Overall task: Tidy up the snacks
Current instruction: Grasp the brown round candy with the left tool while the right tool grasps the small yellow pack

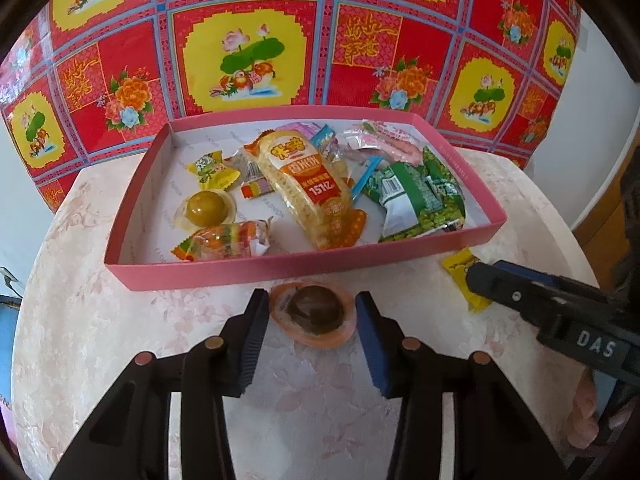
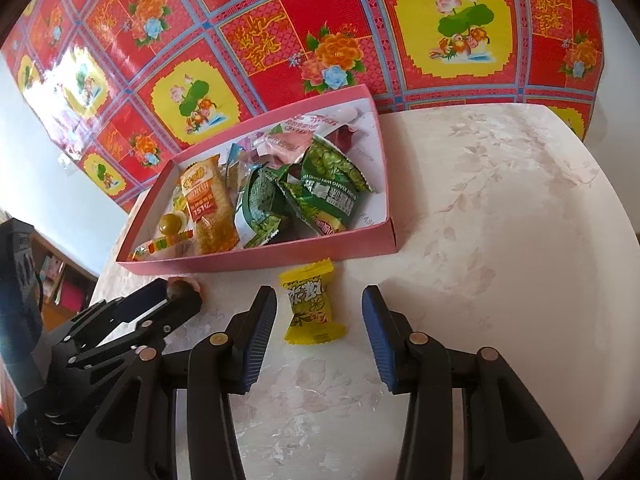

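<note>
A shallow pink box [image 1: 256, 270] holds several wrapped snacks on a marbled round table [image 1: 100, 320]; it also shows in the right wrist view [image 2: 280, 256]. A dark round sweet in a clear orange-rimmed cup [image 1: 314, 312] lies on the table just before the box. My left gripper [image 1: 312, 318] is open with its fingers on either side of that cup, not touching. A yellow wrapped candy [image 2: 312, 304] lies on the table before the box. My right gripper [image 2: 320, 316] is open around it, apart from it.
In the box lie an orange rice-cracker pack [image 1: 308, 184], green snack packs [image 1: 424, 196], a green jelly cup [image 1: 206, 210] and small candies. A red and yellow patterned cloth [image 1: 280, 40] hangs behind. A wooden shelf [image 2: 60, 284] stands at the left.
</note>
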